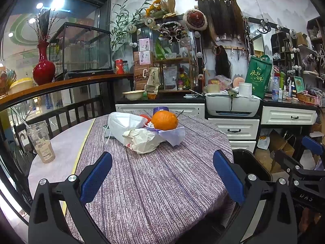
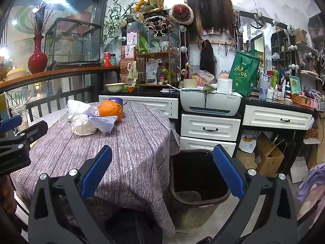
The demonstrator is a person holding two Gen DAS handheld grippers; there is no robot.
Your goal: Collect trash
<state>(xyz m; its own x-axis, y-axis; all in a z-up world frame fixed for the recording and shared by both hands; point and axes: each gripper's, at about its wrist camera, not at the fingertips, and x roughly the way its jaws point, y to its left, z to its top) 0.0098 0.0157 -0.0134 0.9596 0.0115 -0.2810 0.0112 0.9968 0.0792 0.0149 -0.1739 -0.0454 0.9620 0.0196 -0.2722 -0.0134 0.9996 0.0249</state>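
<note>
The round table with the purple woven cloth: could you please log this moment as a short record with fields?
table: round table with purple woven cloth
trash pile: white face mask, crumpled white paper wrapper, pale tissue, touching at the far side
fruit: orange with stem, on the pile
cup: clear plastic cup with straw, apart, left edge
bin: black plastic trash bin, on the floor beside the table
left gripper: jaws open, empty
right gripper: jaws open, empty

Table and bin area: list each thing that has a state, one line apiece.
Left gripper: open, empty, over the table.
Right gripper: open, empty, beside the bin.
Trash bin: upright, no lid, almost empty.
Orange: whole, unpeeled, on the pile.
Face mask: lying on the pile.
Crumpled paper: balled up on the tablecloth.
Plastic cup: upright, lidded, drink partly left.
</note>
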